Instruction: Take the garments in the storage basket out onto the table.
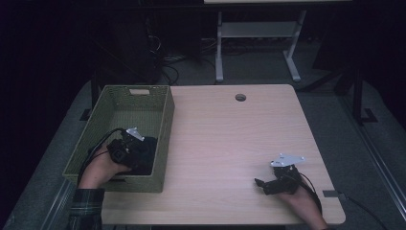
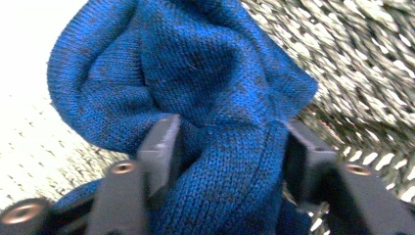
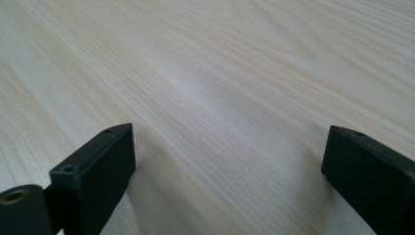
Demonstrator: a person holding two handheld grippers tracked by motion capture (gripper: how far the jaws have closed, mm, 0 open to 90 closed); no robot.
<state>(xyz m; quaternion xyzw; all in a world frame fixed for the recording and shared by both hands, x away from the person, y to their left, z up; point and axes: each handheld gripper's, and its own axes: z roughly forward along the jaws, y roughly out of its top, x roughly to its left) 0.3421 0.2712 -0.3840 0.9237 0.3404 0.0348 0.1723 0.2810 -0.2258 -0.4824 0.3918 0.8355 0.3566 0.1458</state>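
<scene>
A light wooden table (image 1: 230,143) is seen from above in a dim room, with 2 hands reaching in from the near edge, each holding 1 black two-jaw gripper. The left hand (image 1: 98,168), in a plaid sleeve, reaches forward and down into 1 green woven basket (image 1: 165,139) that stands on the left side of the table, so the left gripper (image 1: 139,155) sits low inside the basket's near half. In the left gripper view, 1 bunched blue knitted cloth (image 2: 195,78) lies on the woven basket floor, and a thick fold of it runs between the 2 jaws. The left jaw presses into the knit; on the right side the fold reaches the other jaw, so the left gripper (image 2: 230,147) is clamped on the cloth at about half its spread. From above the cloth looks only like a dark mass under the gripper. The right hand (image 1: 304,203) rests at the near right corner of the table, well apart from the basket, with the right gripper (image 1: 262,184) lying low and pointing left across the wood. In the right gripper view its 2 jaws stand wide apart over bare wood grain, with nothing between them. 1 round cable hole (image 1: 240,97) sits near the table's far edge.
</scene>
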